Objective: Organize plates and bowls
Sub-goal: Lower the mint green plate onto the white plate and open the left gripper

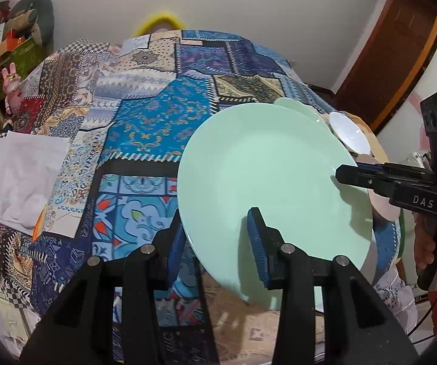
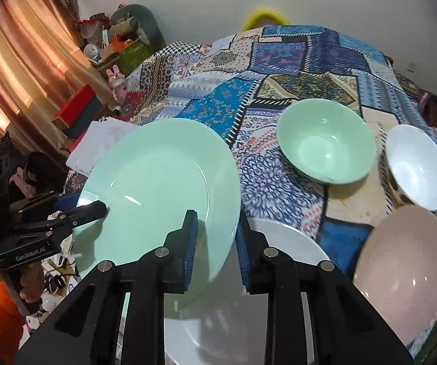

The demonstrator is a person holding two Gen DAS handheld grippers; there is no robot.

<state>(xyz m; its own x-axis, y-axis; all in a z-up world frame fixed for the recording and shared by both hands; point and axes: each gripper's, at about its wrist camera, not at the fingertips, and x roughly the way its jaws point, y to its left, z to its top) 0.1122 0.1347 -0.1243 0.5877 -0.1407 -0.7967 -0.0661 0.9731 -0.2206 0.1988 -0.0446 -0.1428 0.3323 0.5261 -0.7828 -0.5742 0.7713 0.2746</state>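
Gripping the green plate (image 2: 157,188) at opposite rims, left gripper (image 1: 218,237) and right gripper (image 2: 215,243) both clamp it, tilted above the white plate (image 2: 282,243) lying near-right; bowls sit far right.

We see both grippers, left gripper (image 1: 218,240) and right gripper (image 1: 344,175), clamping the round mint-green ceramic plate (image 1: 267,182) above the patchwork tablecloth (image 1: 145,115).

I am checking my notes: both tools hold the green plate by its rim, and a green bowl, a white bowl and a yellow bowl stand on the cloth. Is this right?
Not fully. The third bowl is pink, not yellow, as the right wrist view shows. The rest holds: the left tool and right tool grip the green plate, and the green bowl and white bowl stand on the cloth.
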